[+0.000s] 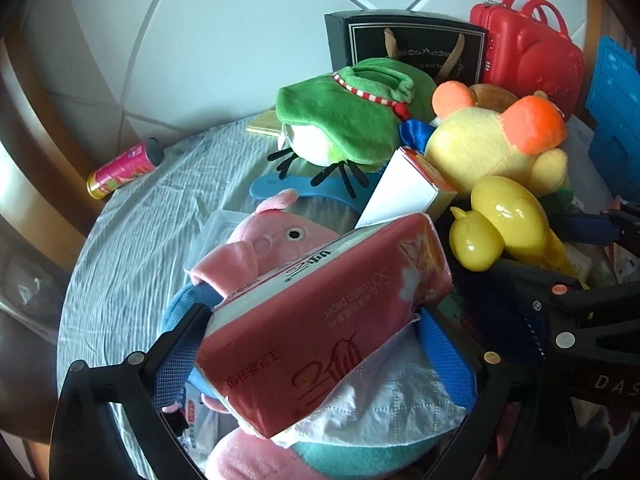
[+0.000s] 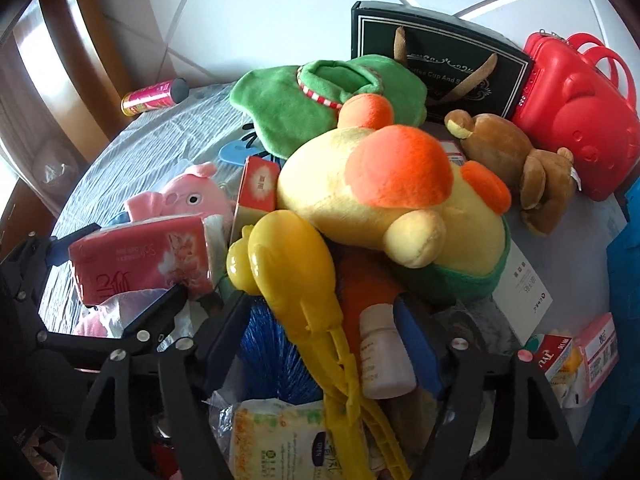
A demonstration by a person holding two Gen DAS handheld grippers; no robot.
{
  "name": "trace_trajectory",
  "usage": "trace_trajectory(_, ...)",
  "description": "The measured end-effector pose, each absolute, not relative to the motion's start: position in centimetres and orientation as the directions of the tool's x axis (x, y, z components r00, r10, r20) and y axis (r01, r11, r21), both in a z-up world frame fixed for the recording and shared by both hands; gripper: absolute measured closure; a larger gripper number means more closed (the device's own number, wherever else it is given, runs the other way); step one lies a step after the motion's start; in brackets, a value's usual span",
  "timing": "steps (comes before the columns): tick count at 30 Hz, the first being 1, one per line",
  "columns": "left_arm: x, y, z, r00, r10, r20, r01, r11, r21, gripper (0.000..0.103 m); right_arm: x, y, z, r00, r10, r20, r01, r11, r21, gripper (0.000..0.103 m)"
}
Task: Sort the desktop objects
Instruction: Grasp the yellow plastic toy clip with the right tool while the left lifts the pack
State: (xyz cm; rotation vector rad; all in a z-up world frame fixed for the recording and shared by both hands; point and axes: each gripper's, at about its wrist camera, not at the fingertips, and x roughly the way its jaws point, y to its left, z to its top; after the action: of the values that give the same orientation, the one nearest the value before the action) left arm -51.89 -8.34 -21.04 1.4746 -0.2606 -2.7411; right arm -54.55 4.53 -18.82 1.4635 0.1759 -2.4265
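A pink soft-tissue pack (image 1: 340,288) sits tilted between my left gripper's (image 1: 310,316) blue pads, with the gripper shut on it above a pink pig plush (image 1: 272,240). White tissue hangs from the pack's lower end. The right wrist view shows the same pack (image 2: 144,256) at the left, held clear of the pile. My right gripper (image 2: 324,304) stands open over the heap. A yellow duck-shaped clamp toy (image 2: 288,264) and a white bottle (image 2: 382,352) lie between its fingers. Blue bristles (image 2: 268,352) lie by its left finger.
The pile holds a yellow and orange plush (image 2: 380,200), green plush (image 2: 304,100), brown bear (image 2: 516,156) and red-white box (image 1: 404,188). Behind stand a black gift bag (image 2: 440,52) and red case (image 2: 576,112). A pink can (image 1: 120,170) lies at the cloth-covered table's (image 1: 140,240) far left edge.
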Motion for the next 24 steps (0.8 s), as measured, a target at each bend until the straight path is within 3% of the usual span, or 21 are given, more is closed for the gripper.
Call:
trace_trajectory(3,-52.0,-8.0,-21.1,-0.577,-0.102,-0.81,-0.059,-0.984,0.166,0.002,-54.9,4.5,-19.5,-0.429,-0.194,-0.882,0.314,-0.948,0.056,0.032)
trace_trajectory(7,-51.6,-7.9,-20.7,-0.602,-0.112,-0.791,-0.055,-0.982,0.181,0.016,-55.7,4.6,-20.1,-0.422,-0.198,-0.885,0.311,-0.948,0.064,0.032)
trace_trajectory(9,-51.0,-7.9,-19.9,-0.615,-0.114,-0.781,-0.048,-0.982,0.181,0.02,-55.7,4.8,-20.0,-0.424,-0.21,-0.881,0.309,-0.948,0.078,0.045)
trace_trajectory(11,-50.3,-7.9,-18.9,-0.629,-0.115,-0.769,-0.04,-0.983,0.18,0.023,-55.5,5.0,-19.7,-0.428,-0.232,-0.874,0.313,-0.945,0.098,0.064)
trace_trajectory(12,-50.0,-7.9,-18.4,-0.637,-0.115,-0.763,-0.036,-0.983,0.179,0.024,-55.1,4.9,-19.4,-0.431,-0.235,-0.871,0.317,-0.943,0.098,0.068)
trace_trajectory(24,-45.9,-8.0,-12.5,-0.719,-0.124,-0.684,0.01,-0.986,0.168,0.025,-50.9,7.0,-12.5,-0.574,-0.263,-0.776,0.309,-0.947,0.092,0.069)
